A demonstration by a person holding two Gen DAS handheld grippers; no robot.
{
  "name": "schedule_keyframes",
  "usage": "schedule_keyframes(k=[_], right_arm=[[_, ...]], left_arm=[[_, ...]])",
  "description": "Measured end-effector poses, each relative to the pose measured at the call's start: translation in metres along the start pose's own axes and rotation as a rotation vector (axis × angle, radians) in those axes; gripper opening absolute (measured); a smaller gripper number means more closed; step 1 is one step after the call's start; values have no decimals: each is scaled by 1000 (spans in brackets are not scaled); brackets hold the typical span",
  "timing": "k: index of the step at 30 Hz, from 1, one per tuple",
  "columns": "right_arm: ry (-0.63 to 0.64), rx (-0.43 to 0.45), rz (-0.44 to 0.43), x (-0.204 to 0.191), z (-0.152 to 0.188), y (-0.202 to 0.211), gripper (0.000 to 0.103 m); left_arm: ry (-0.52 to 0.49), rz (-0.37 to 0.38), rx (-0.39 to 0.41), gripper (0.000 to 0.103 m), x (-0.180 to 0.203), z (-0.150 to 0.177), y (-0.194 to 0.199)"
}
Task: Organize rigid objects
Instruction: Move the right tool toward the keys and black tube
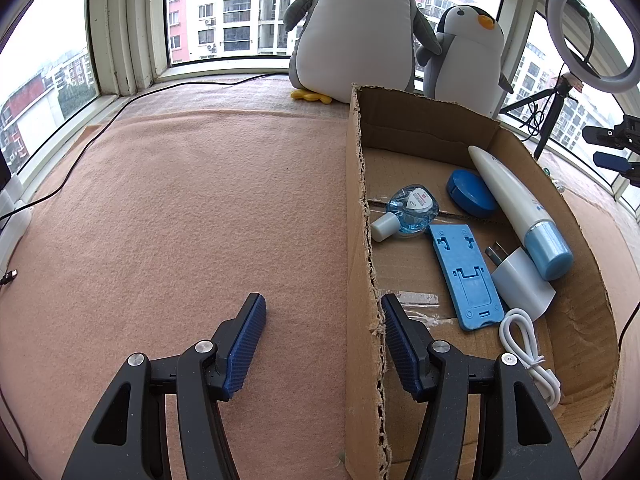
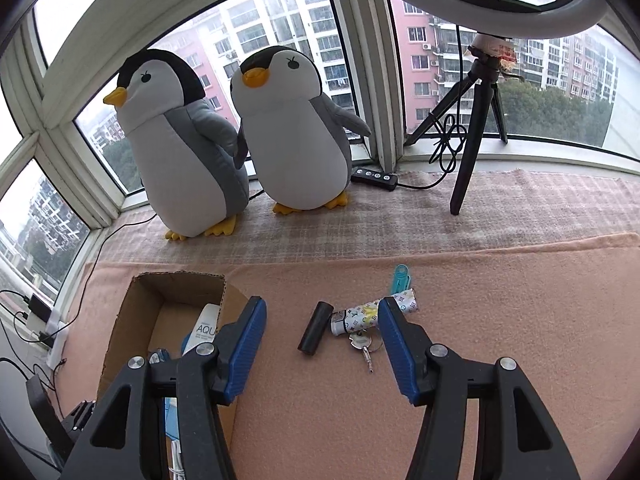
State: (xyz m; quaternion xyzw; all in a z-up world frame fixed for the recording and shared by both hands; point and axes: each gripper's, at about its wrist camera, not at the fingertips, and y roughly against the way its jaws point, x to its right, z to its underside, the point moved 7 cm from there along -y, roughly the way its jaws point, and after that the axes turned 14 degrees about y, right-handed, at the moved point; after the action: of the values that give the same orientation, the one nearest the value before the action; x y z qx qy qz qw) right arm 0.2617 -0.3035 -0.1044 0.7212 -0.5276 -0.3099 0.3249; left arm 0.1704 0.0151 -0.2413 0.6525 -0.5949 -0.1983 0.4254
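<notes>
Left gripper point(image 1: 322, 354) gapes wide, empty, straddling the cardboard box point(image 1: 360, 264) wall. Right gripper point(image 2: 322, 354) is spread too, gripping nothing; black cylinder point(image 2: 315, 329) lies between its tips at twelve o'clock, patterned tube point(image 2: 370, 312) beside it.

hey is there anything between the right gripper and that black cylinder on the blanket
Nothing visible. The right gripper is open, and the black cylinder lies on bare blanket ahead of its fingers. The patterned tube and keys lie just to its right, not in front.
</notes>
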Motion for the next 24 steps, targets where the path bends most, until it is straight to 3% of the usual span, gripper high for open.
schedule_keyframes(k=[5,14,24], right_arm=[[43,-74,4,-2,-10,-35,37],[47,-203,-20,1,-6,-97,36],[43,-287,-31,6,7,-123,36]], left_arm=[[0,0,0,64,-1,0,0],[0,0,0,64,-1,0,0],[0,1,0,64,-1,0,0]])
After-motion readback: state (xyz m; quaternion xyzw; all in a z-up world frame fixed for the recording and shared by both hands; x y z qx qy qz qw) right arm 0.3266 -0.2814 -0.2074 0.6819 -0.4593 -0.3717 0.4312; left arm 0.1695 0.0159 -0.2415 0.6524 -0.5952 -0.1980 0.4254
